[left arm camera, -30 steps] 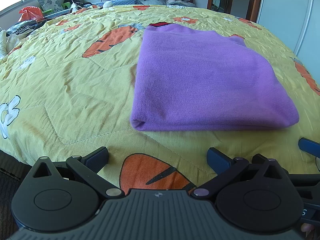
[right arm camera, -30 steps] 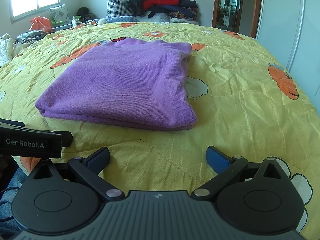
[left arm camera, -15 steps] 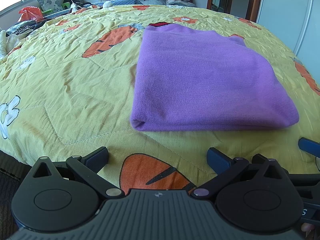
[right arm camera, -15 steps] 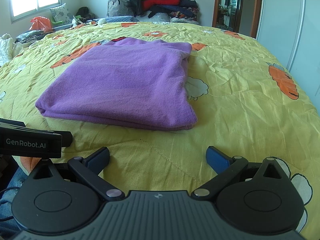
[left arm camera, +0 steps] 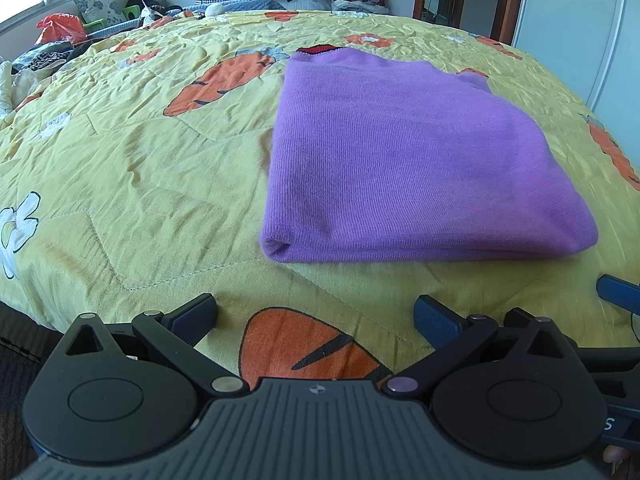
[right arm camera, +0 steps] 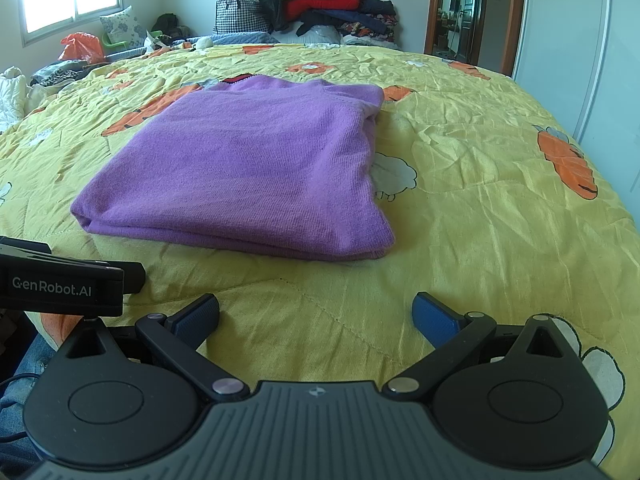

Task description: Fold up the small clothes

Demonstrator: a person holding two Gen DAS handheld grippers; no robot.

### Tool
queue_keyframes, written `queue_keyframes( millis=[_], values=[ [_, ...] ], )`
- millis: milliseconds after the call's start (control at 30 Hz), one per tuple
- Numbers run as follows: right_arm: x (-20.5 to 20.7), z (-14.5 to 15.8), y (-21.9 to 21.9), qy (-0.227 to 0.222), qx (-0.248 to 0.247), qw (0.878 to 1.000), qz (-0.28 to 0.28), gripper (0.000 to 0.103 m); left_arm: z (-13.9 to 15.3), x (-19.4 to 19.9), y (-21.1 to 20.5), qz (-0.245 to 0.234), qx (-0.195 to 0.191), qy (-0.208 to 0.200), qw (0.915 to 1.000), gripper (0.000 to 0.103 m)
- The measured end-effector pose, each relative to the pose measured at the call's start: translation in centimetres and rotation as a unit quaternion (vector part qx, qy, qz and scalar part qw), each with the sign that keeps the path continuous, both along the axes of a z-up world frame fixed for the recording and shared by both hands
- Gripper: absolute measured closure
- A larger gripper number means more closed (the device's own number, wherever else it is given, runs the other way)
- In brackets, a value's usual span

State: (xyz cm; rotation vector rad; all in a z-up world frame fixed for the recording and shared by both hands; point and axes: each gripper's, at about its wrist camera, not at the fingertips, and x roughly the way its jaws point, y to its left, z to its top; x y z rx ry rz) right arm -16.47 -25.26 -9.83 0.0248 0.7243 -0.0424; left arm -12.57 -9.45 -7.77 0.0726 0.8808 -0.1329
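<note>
A purple knit garment [left arm camera: 408, 160] lies folded into a flat rectangle on the yellow carrot-print bedspread [left arm camera: 132, 168]. A red trim shows at its far edge. It also shows in the right wrist view [right arm camera: 248, 172]. My left gripper [left arm camera: 316, 316] is open and empty, just in front of the garment's near fold, above the bed's near edge. My right gripper [right arm camera: 316, 314] is open and empty, in front of the garment's near right corner. The left gripper's body [right arm camera: 60, 288] shows at the left of the right wrist view.
A pile of clothes and a checked bag [right arm camera: 312, 4] sits at the bed's far end. Bags and a cushion [left arm camera: 68, 24] lie at the far left under the window. A doorway [right arm camera: 468, 12] and a white wardrobe [right arm camera: 572, 40] stand at the right.
</note>
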Motion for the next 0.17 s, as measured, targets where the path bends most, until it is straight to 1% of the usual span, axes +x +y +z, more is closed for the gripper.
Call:
queue_keyframes(
  millis=[167],
  values=[
    [0.02, 0.01, -0.01, 0.0, 0.0, 1.0, 0.0, 0.0, 0.01, 0.06, 0.01, -0.001, -0.001, -0.003, 1.0, 0.0]
  ],
)
